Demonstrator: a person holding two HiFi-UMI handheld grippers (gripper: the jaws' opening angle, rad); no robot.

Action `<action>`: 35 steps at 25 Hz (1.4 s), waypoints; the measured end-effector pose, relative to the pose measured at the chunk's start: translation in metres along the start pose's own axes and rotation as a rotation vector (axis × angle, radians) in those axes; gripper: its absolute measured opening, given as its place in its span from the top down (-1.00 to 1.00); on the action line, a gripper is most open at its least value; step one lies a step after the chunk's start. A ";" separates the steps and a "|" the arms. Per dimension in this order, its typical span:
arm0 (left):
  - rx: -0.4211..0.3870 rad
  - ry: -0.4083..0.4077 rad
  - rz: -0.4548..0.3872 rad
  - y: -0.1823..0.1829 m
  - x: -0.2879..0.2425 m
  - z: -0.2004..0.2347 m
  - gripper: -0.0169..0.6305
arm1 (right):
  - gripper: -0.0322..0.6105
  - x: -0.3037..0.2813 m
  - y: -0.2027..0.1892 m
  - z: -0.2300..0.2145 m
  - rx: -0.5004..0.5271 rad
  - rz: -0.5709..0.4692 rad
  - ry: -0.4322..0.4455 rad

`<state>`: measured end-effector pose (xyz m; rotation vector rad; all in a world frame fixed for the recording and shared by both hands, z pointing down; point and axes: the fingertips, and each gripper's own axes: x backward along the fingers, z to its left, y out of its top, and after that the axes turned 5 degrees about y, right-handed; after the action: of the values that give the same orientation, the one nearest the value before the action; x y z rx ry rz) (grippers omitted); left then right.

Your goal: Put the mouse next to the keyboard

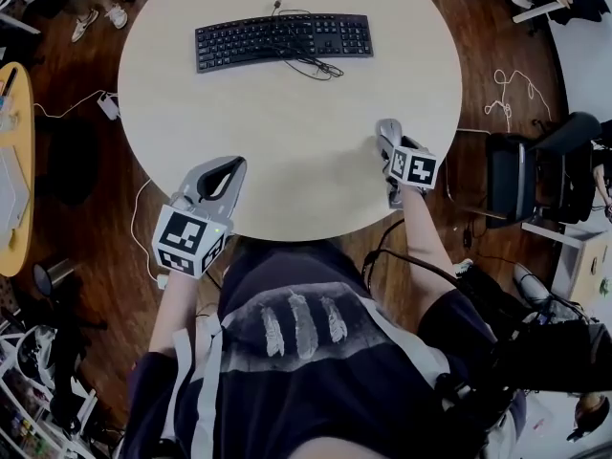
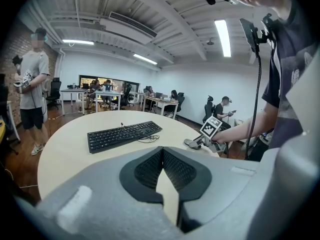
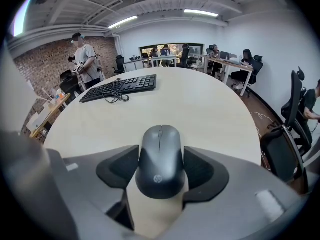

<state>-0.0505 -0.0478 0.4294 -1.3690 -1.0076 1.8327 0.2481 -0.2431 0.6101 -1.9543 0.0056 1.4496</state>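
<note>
Right tool (image 3: 161, 151) grips mouse (image 3: 160, 163), hidden from above

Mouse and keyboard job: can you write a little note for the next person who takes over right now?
Left gripper: shut, nothing in it, at the near left edge of the table.
Right gripper: shut on the mouse, with a pad on each side of it, at the table's near right edge.
Keyboard: on the far side of the table, well apart from the mouse.
Done: the mouse is gripped.
Left: carry it across, set it down beside the keyboard, then let go.
</note>
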 end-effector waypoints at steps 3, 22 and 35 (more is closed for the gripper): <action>0.001 0.000 0.001 -0.002 0.004 0.002 0.94 | 0.01 -0.001 0.000 0.004 0.006 0.005 0.001; 0.017 0.011 -0.011 -0.010 0.023 0.022 0.94 | 0.01 -0.011 0.001 0.059 0.053 0.023 0.039; 0.038 0.049 -0.020 -0.022 0.054 0.058 0.94 | 0.01 -0.021 0.005 0.096 0.058 0.033 0.040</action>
<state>-0.1201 -0.0031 0.4318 -1.3700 -0.9539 1.7862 0.1578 -0.2049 0.6119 -1.9439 0.0970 1.4153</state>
